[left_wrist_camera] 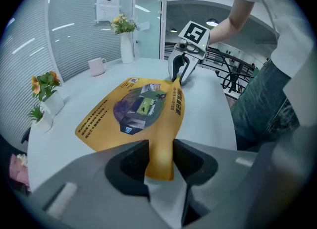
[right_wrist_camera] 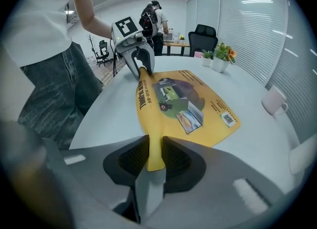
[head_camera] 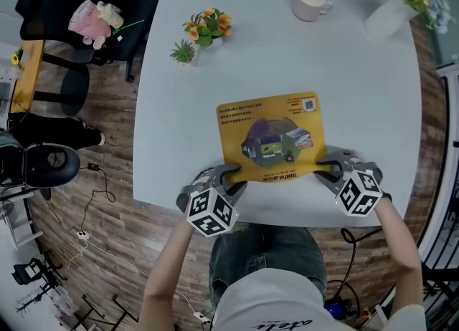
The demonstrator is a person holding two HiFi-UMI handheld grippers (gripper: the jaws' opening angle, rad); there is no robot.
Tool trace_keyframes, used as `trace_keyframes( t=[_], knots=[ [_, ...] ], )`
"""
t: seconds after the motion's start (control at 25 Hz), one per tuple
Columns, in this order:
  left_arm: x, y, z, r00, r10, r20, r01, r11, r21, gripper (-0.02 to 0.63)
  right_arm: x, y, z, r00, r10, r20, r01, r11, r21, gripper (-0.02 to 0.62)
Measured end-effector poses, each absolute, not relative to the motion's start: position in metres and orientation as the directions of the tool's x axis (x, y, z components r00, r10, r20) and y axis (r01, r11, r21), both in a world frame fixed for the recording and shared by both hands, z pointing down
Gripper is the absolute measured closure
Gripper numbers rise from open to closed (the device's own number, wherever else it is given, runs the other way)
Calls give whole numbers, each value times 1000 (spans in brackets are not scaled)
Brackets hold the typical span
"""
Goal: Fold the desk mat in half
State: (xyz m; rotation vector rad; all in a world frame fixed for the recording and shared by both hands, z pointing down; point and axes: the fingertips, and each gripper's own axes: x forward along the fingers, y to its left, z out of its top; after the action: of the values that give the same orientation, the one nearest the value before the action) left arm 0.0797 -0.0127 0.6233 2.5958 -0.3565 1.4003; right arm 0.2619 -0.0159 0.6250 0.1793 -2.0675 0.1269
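Note:
A yellow desk mat (head_camera: pixel 271 136) with a printed picture lies on the white table (head_camera: pixel 358 86), near its front edge. My left gripper (head_camera: pixel 231 172) is shut on the mat's near left corner, and my right gripper (head_camera: pixel 328 169) is shut on its near right corner. The mat's near edge is lifted off the table between them. In the left gripper view the mat (left_wrist_camera: pixel 133 111) runs from my jaws to the right gripper (left_wrist_camera: pixel 179 72). In the right gripper view the mat (right_wrist_camera: pixel 183 99) stretches to the left gripper (right_wrist_camera: pixel 141 67).
Two small potted plants (head_camera: pixel 202 34) stand at the table's far left. A white mug (head_camera: pixel 310 2) and a white vase with flowers (head_camera: pixel 401 0) sit at the back right. Black office chairs (head_camera: pixel 79 14) stand left of the table, on a wooden floor with cables.

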Motion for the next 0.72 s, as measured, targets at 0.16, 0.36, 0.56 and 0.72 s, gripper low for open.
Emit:
trace_keyframes(
  t=[0.16, 0.36, 0.56, 0.72],
  knots=[
    [80, -17, 617, 534, -137, 834, -302, -953, 36, 463, 261, -21, 618, -482, -86, 872, -171, 985, 3, 497],
    [81, -22, 609, 542, -133, 830, -293, -955, 38, 472, 262, -25, 612, -481, -87, 873, -159, 987, 11, 502],
    [80, -30, 602, 556, -130, 821, -283, -958, 40, 472, 261, -38, 603, -481, -102, 871, -160, 987, 27, 506],
    [80, -42, 595, 580, -132, 804, -291, -955, 53, 479, 261, -52, 598, -478, -134, 868, -184, 982, 50, 508]
  ],
)
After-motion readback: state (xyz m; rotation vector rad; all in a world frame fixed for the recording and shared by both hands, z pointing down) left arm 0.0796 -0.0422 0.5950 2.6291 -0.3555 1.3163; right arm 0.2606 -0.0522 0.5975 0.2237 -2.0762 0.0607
